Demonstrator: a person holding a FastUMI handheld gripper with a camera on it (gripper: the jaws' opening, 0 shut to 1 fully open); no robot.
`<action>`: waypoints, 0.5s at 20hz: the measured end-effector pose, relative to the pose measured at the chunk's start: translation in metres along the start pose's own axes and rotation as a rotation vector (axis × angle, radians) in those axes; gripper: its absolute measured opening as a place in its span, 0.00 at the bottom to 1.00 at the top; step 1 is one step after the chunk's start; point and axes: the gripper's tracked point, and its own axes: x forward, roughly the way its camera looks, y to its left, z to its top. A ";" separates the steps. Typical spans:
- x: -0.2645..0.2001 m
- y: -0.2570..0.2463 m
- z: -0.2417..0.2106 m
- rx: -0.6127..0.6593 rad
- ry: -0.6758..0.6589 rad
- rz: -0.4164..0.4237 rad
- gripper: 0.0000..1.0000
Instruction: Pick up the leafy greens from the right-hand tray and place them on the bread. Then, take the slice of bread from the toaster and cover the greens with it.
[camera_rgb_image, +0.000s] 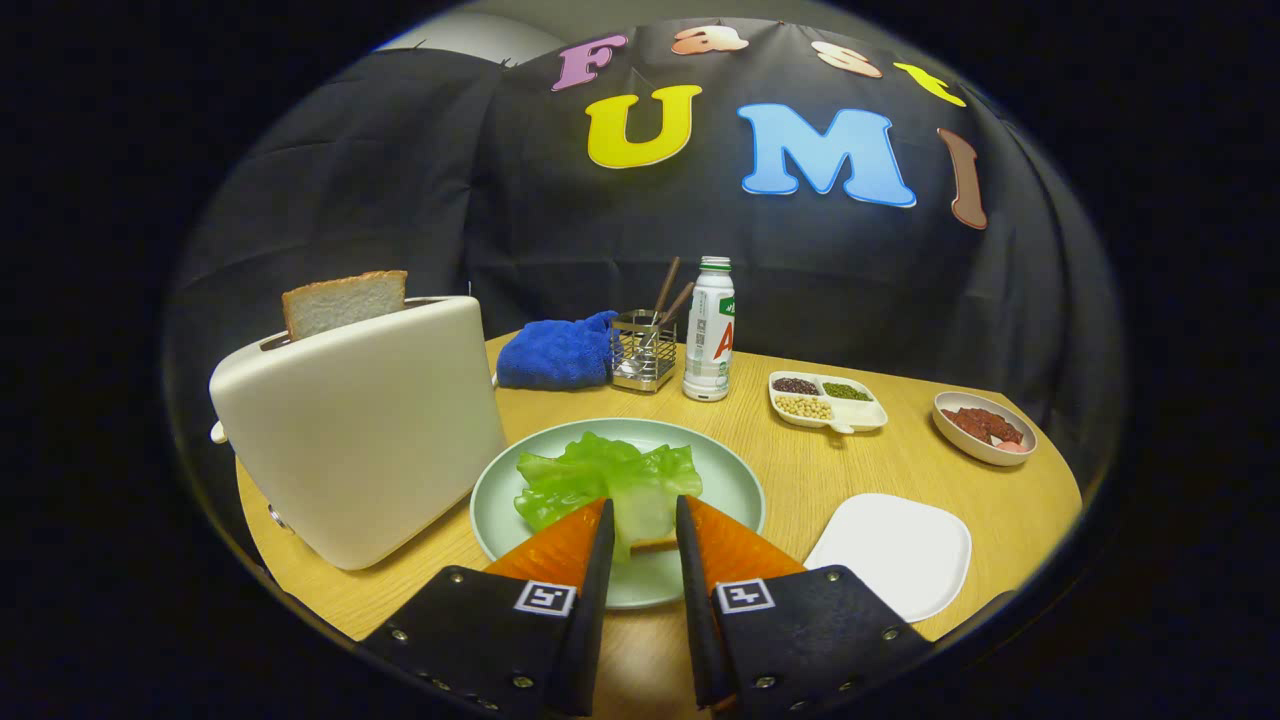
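Note:
The leafy greens (590, 480) lie spread on a pale green plate (735, 475), just right of the toaster. They cover a slice of bread, of which one crust corner (655, 545) peeks out under the stem. My gripper (643, 505) hovers low over the plate's near side. Its fingers stand a narrow gap apart with the pale stem of the greens filling that gap, pressed from both sides. A second bread slice (345, 302) sticks up out of the cream toaster (370, 430). The white square tray (895, 550) sits to the right of the fingers.
Behind the plate stand a blue cloth (555, 352), a wire holder with sticks (645, 350) and a white bottle (709, 345). A divided dish of beans (825, 402) and a bowl of red pieces (985, 428) sit at the back right. The round wooden table (800, 470) ends near the fingers.

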 end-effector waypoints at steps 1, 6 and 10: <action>-0.005 -0.003 0.002 0.002 -0.012 -0.012 0.44; -0.024 -0.010 0.026 0.040 -0.126 -0.050 0.57; -0.042 0.008 0.040 0.079 -0.176 -0.049 0.57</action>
